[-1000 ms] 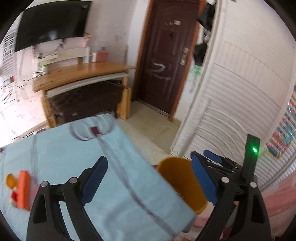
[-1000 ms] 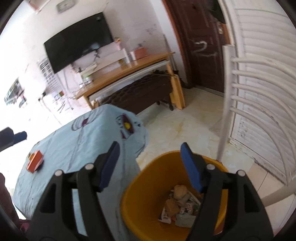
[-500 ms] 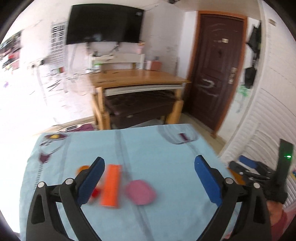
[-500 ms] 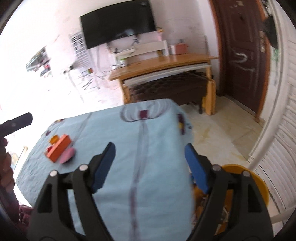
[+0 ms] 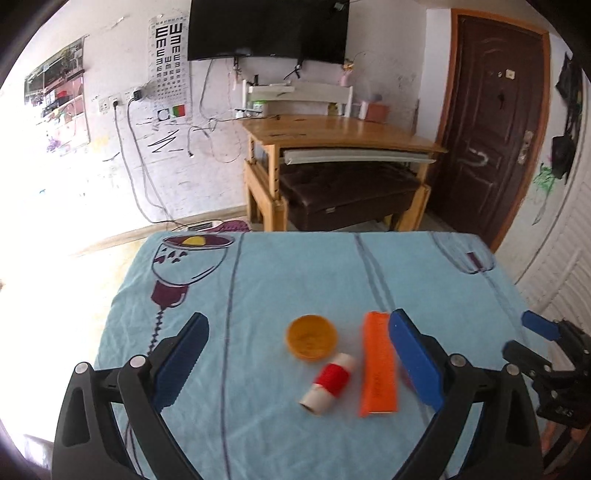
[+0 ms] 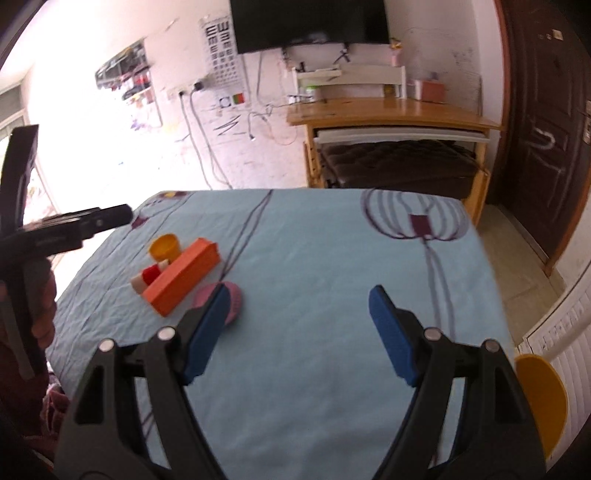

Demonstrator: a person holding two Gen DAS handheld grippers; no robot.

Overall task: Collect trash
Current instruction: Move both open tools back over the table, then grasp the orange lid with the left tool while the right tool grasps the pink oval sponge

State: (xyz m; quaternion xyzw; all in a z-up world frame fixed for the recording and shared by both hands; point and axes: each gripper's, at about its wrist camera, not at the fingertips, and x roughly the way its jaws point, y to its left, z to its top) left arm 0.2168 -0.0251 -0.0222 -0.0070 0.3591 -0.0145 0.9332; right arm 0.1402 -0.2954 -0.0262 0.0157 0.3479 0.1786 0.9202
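On the light blue tablecloth (image 5: 295,280) lie an orange box (image 5: 378,369), a yellow round cap (image 5: 311,336) and a white spool with red thread (image 5: 330,382). My left gripper (image 5: 299,363) is open and empty, hovering over these items. In the right wrist view the orange box (image 6: 183,275), yellow cap (image 6: 163,246), spool (image 6: 147,278) and a pink round object (image 6: 234,301) lie left of my right gripper (image 6: 299,330), which is open and empty above the cloth. The orange trash bin (image 6: 541,398) stands off the table's right edge.
A wooden desk (image 5: 340,136) with a dark bench under it stands beyond the table. A dark door (image 5: 491,122) is at the right, and white louvred panels (image 5: 554,273) run along the right side. A TV (image 5: 267,29) hangs on the wall.
Both grippers have swung from the orange bin leftward to the table. The left now hovers over the box, cap and spool; the bin has slid to the right view's edge.
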